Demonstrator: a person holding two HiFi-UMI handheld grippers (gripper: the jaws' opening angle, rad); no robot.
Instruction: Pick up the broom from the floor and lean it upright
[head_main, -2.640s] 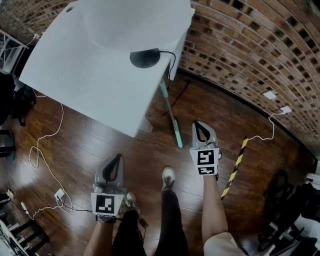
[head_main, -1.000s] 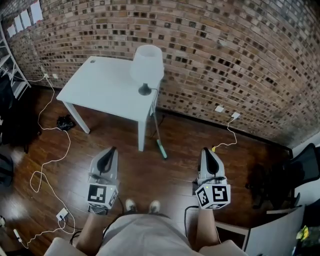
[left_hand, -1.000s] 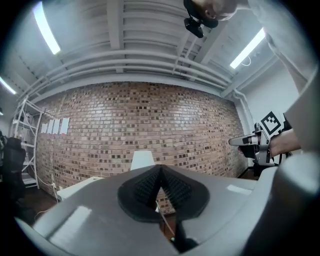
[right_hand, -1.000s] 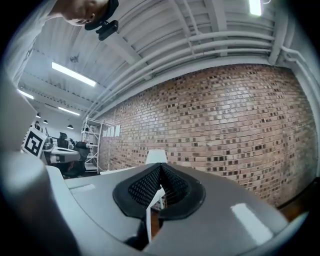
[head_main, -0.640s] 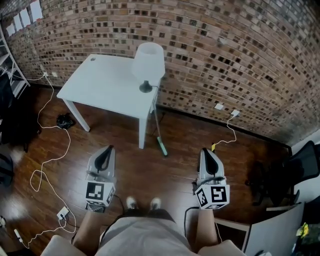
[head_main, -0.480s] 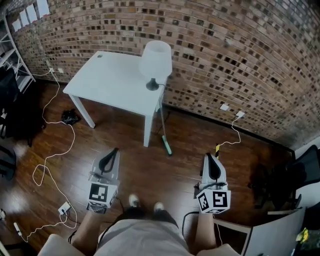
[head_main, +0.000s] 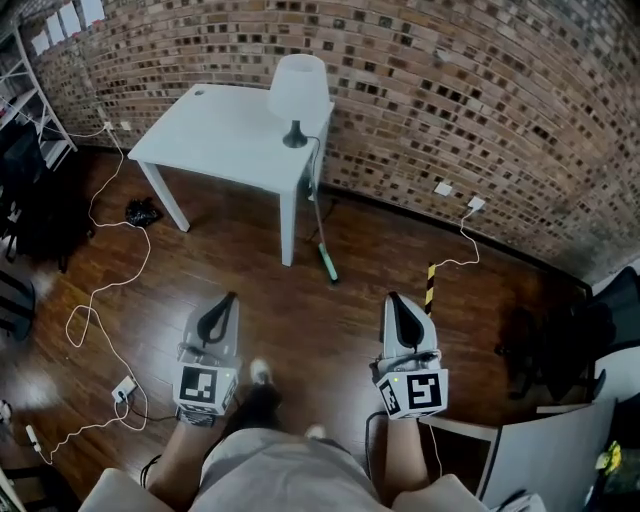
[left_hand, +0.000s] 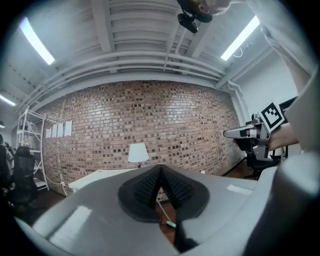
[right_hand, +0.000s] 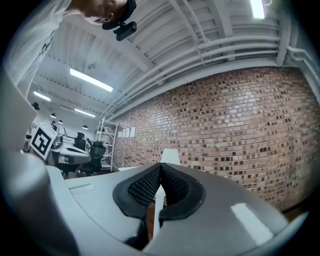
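Head view: the broom (head_main: 323, 254) stands propped at the near right corner of the white table (head_main: 215, 140), its teal head on the wooden floor (head_main: 330, 335) beside the table leg and its thin handle rising toward the tabletop edge below the white lamp (head_main: 298, 88), in front of the brick wall (head_main: 480, 90). The 2 grippers are held side by side above the floor, well apart from the broom, which lies ahead of them and between their 2 lines of pointing. The left gripper (head_main: 229, 298) and the right gripper (head_main: 392, 298) both point toward the wall. Left gripper view: the left gripper's ribbed pads (left_hand: 150, 186) are pressed together at the tips with nothing between them; the broom's teal head (left_hand: 170, 224) shows far beyond, in the gap below the tips. Right gripper view: the right gripper's jaws are likewise clenched on nothing, with the lamp (right_hand: 170, 156) just above their tips.
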